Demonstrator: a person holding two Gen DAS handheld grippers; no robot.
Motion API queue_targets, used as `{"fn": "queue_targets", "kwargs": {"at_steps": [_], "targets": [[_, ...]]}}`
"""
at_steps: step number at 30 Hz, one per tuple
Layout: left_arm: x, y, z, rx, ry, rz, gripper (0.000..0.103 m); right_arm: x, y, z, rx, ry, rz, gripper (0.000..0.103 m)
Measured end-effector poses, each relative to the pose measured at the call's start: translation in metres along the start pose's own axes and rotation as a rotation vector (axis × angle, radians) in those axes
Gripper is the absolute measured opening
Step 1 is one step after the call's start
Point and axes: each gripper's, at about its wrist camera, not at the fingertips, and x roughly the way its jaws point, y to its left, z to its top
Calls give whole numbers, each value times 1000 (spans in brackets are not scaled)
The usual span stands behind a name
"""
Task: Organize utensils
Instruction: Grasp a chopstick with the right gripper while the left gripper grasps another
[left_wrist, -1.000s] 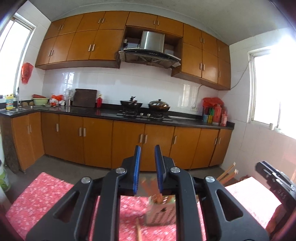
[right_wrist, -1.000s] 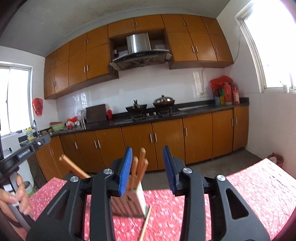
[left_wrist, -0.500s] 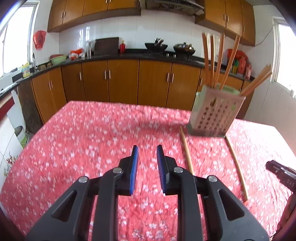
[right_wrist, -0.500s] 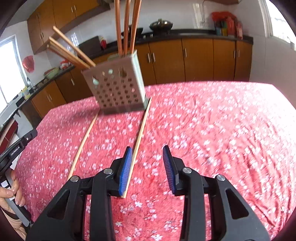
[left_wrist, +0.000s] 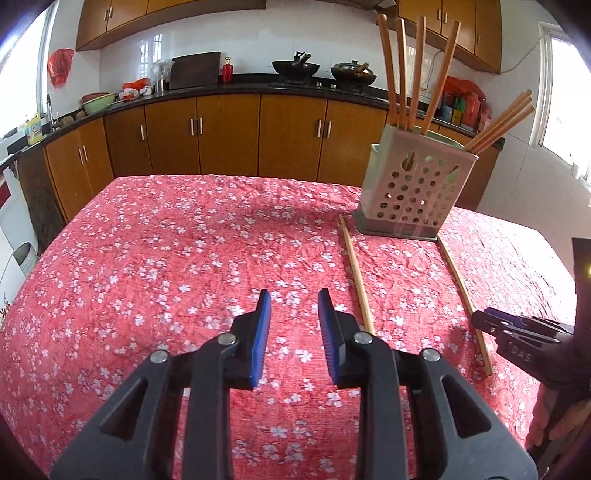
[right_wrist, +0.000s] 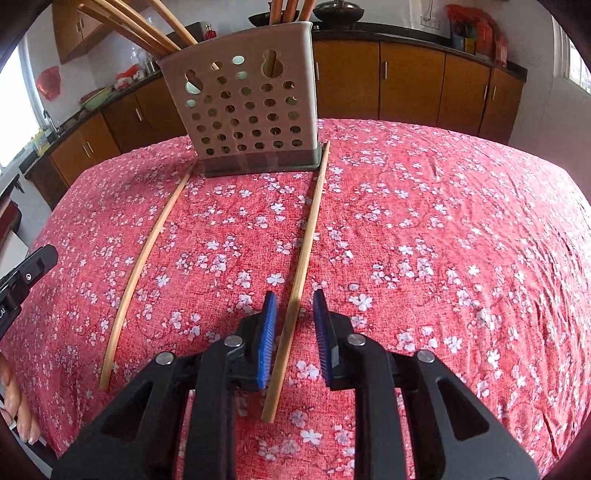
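Since the loose chopstick (right_wrist: 295, 280) straddled by the right gripper (right_wrist: 293, 332) is a thin, light, stiff wooden rod lying flat on the cloth-covered surface (right_wrist: 443, 240), it will probably roll or pivot unless pinched near its near end, where the blue fingers (right_wrist: 266, 332) have just been closing but do not yet press it. A second chopstick (right_wrist: 144, 266) lies well left. The left gripper (left_wrist: 293, 332) hangs slightly parted and empty, its jaws having just been opening. Behind, the perforated holder (right_wrist: 247, 110) stands upright with several chopsticks (left_wrist: 413, 74) already inside.

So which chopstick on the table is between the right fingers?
The chopstick by the holder's right corner; the other chopstick lies apart, left.
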Motion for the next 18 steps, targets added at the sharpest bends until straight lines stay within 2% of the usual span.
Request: {"fn": "queue_targets", "kwargs": {"at_steps": [2,6,11,17,18], "targets": [[2,-3,0,2,7,-13,27,3,-3,-1,2,4,0,9],[10,-16,-2,15,40,-59,27,0,-19,-4,31,-12,-25,8],[23,-37,-6,63,93,-106,27,-7,-66,-8,130,-30,-84,8],[47,-57,-16,131,166,-78,23,-14,-96,-11,173,-42,-102,8],[51,-60,-18,142,180,-68,18,-14,-98,-11,173,-43,-101,8]]}}
